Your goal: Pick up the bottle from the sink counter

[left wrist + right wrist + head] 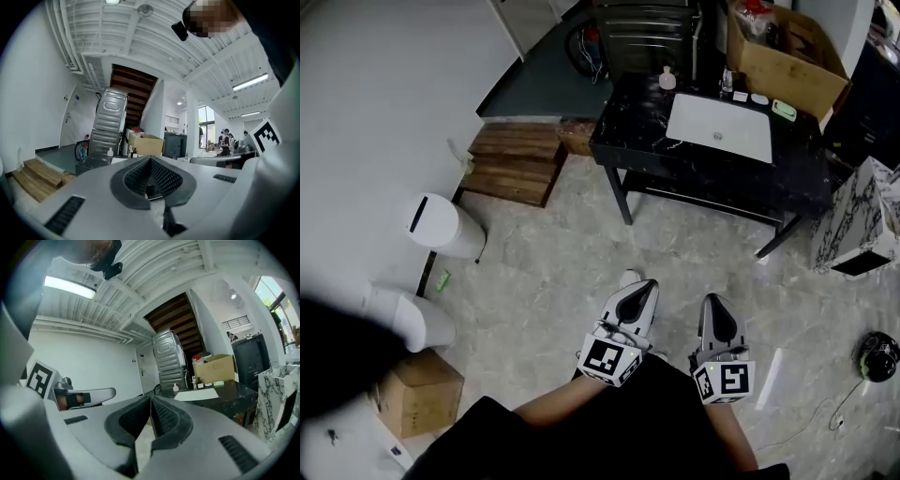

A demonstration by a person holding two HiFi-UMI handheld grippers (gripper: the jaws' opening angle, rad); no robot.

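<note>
Pump bottle (667, 79) is seen upright on the sink counter (628, 122), well ahead of both grippers. The left gripper (647, 286), seemingly nearer, and the right gripper (711, 302) are pressed together, empty.

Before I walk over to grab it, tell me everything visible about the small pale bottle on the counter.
The small pale bottle has a rounded body and narrower top, seemingly plastic. It stands upright at the back left of the black marbled sink counter, left of the white rectangular basin, touching nothing else.
</note>
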